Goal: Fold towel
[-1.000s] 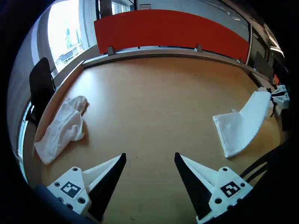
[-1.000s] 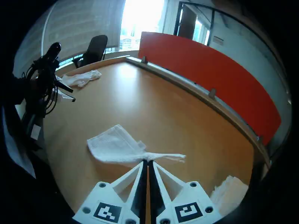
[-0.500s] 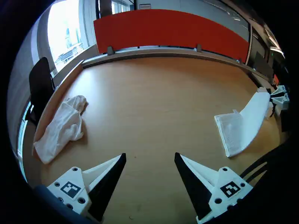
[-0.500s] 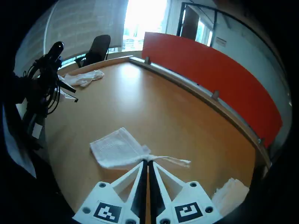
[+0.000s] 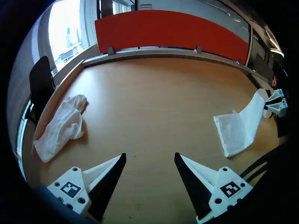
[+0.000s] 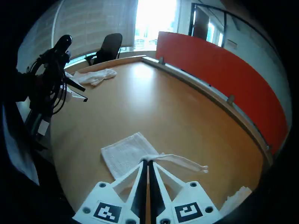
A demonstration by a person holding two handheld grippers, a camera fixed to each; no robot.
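Observation:
A white folded towel [image 6: 127, 153] lies on the wooden table [image 6: 149, 100], with one edge lifted off it. My right gripper [image 6: 148, 162] is shut on that lifted edge, and a strip of cloth trails to its right. In the left gripper view the same towel [image 5: 235, 128] rises from the table at the right toward the right gripper [image 5: 270, 105]. My left gripper [image 5: 149, 158] is open above bare table near the front edge, holding nothing. A second white towel [image 5: 61, 127] lies crumpled at the table's left edge, and as a crumpled towel [image 6: 93, 76] in the right gripper view.
A red partition [image 5: 168, 28] runs along the table's far edge. A black chair [image 5: 39, 84] stands by the window at the left. More white cloth [image 6: 235, 199] lies at the table's near right edge. The left gripper [image 6: 73, 87], with cables, sits far left.
The right gripper has turned and carried the held towel edge lower and further over the folded part. The left gripper has stayed still and open.

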